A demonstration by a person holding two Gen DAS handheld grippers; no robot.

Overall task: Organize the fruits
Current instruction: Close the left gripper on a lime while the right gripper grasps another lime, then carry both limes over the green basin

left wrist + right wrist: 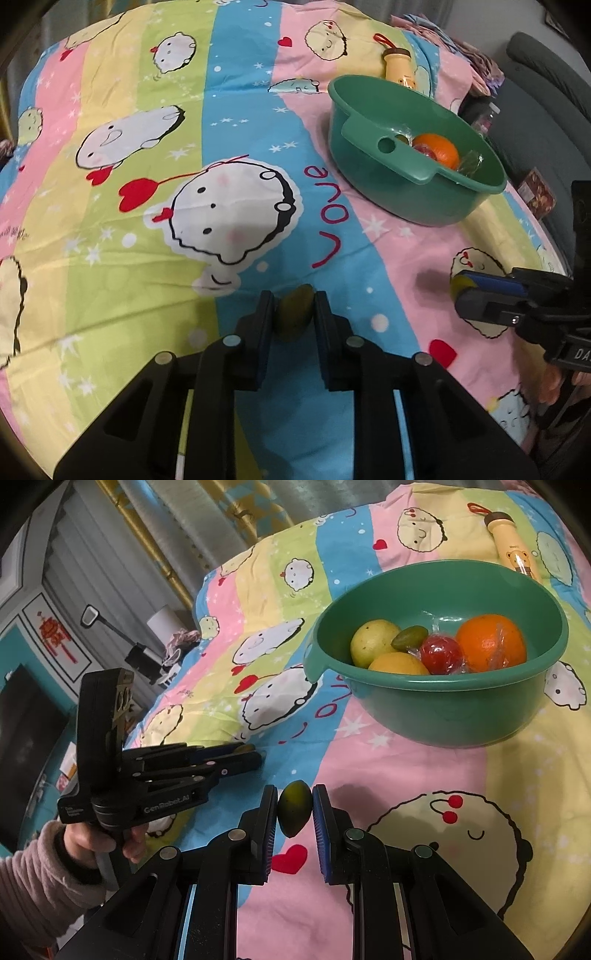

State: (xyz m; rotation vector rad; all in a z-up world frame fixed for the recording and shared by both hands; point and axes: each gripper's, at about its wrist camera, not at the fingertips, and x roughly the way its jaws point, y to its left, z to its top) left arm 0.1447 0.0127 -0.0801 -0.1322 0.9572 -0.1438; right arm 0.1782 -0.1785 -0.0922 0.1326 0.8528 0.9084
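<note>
My left gripper is shut on a small dark green fruit, held just above the bedsheet. My right gripper is shut on another small green fruit, also low over the sheet. A green plastic bowl stands ahead of both; it also shows in the left wrist view. It holds an orange, a wrapped red fruit, two yellow fruits and a small green fruit. The right gripper shows at the right of the left wrist view, the left gripper at the left of the right wrist view.
A colourful cartoon bedsheet covers the bed. A yellow bottle with a red loop lies behind the bowl. A grey sofa stands past the bed's right edge. A desk with a lamp stands beyond the far left.
</note>
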